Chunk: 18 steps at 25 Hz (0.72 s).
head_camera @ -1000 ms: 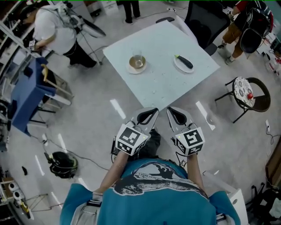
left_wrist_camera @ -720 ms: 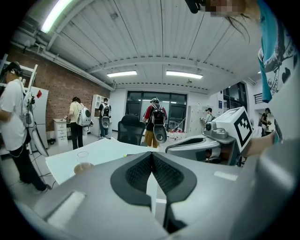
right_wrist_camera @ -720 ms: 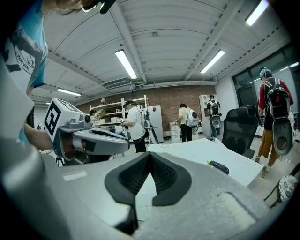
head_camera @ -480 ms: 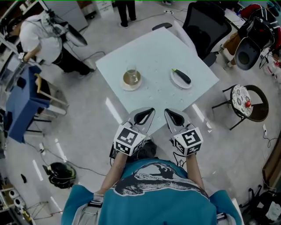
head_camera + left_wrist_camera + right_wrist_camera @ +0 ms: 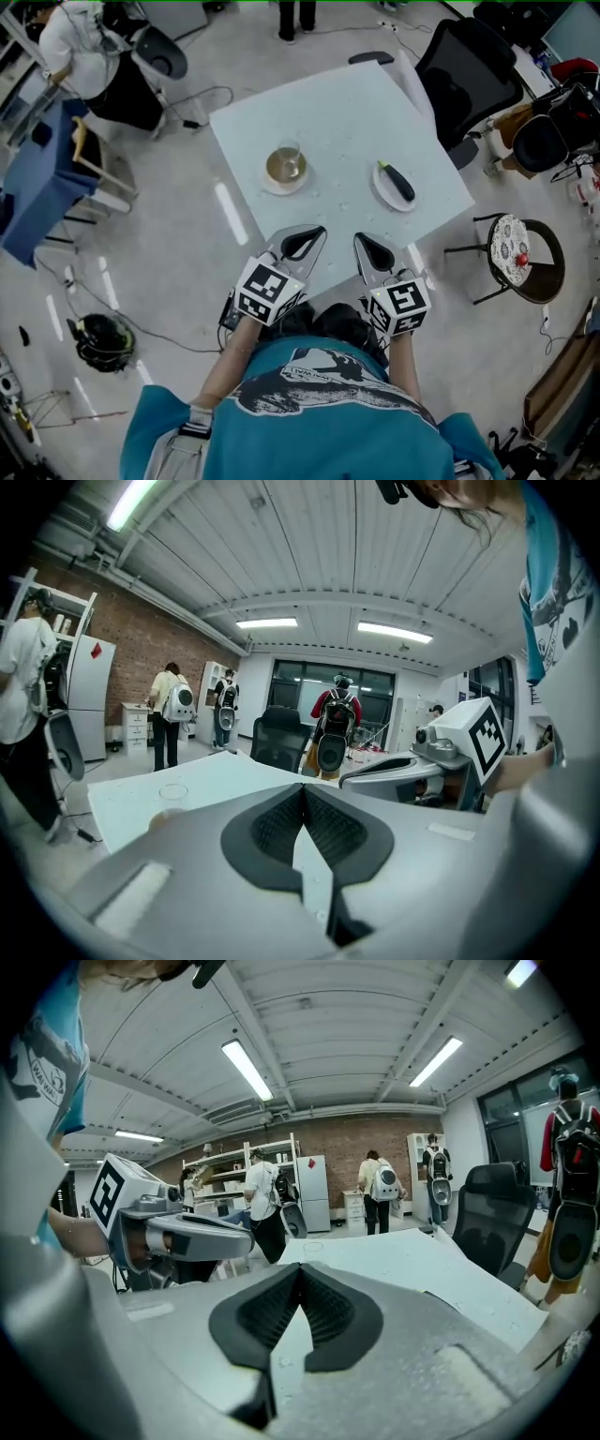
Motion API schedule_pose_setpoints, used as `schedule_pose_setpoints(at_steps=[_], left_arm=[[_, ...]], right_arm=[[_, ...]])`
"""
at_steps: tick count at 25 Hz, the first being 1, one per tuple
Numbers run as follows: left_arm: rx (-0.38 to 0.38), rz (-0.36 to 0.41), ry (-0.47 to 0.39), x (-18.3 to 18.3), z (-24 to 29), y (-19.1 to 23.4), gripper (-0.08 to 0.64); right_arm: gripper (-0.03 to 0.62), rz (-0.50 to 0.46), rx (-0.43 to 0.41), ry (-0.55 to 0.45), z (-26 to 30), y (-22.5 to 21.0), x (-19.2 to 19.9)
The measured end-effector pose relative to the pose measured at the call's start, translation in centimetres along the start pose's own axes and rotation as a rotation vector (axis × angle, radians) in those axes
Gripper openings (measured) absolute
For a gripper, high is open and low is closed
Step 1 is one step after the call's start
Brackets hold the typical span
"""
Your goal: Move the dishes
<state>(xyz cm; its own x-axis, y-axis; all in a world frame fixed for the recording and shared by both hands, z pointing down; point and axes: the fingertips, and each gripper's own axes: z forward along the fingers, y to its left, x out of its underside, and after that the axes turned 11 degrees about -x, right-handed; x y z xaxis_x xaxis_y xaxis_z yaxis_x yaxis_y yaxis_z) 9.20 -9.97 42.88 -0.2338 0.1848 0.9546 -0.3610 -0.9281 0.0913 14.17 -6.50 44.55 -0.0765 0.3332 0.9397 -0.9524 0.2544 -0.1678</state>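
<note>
A pale square table [image 5: 337, 112] stands ahead of me. On it sits a plate with a drinking glass [image 5: 286, 167] at the left, and a white plate holding a dark eggplant [image 5: 396, 183] at the right. My left gripper [image 5: 315, 231] and right gripper [image 5: 359, 238] are side by side at the table's near corner, short of both plates. Both are shut with nothing between the pads. In the left gripper view the glass [image 5: 172, 798] shows beyond the closed left gripper [image 5: 303, 789]. The right gripper [image 5: 300, 1269] points over the tabletop [image 5: 403, 1260].
A black office chair [image 5: 469, 80] stands at the table's far right. A stool with a patterned seat [image 5: 511, 248] is on the right. A blue cart [image 5: 37, 178] and a person in white [image 5: 80, 42] are at the left. A black round object [image 5: 98, 337] lies on the floor.
The view has shifted toward the table, and both grippers' tips now reach its near corner. Both grippers stay shut and side by side.
</note>
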Motion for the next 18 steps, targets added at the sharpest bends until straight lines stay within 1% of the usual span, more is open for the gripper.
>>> schedule_pose_setpoints(at_steps=[2, 4, 7, 10, 13, 18], left_arm=[[-0.042, -0.016, 0.012, 0.4, 0.0, 0.6, 0.011], [-0.102, -0.037, 0.016, 0.6, 0.1, 1.4, 0.012], [-0.219, -0.073, 0.014, 0.7, 0.2, 3.3, 0.012], [-0.339, -0.099, 0.002, 0.1, 0.3, 4.8, 0.011], [-0.445, -0.130, -0.026, -0.6, 0.3, 5.6, 0.011], [-0.579, -0.164, -0.017, 0.0, 0.6, 5.6, 0.011]], right_arm=[[0.002, -0.002, -0.036, 0.013, 0.8, -0.8, 0.0], [0.002, -0.013, -0.081, 0.025, 1.8, -1.7, -0.2], [0.002, -0.037, -0.170, 0.036, 3.7, -2.9, -0.8], [0.002, -0.070, -0.261, 0.063, 5.4, -4.0, -1.5], [0.002, -0.098, -0.359, 0.077, 7.0, -4.8, -2.2], [0.002, -0.154, -0.485, 0.104, 9.5, -5.8, -2.3]])
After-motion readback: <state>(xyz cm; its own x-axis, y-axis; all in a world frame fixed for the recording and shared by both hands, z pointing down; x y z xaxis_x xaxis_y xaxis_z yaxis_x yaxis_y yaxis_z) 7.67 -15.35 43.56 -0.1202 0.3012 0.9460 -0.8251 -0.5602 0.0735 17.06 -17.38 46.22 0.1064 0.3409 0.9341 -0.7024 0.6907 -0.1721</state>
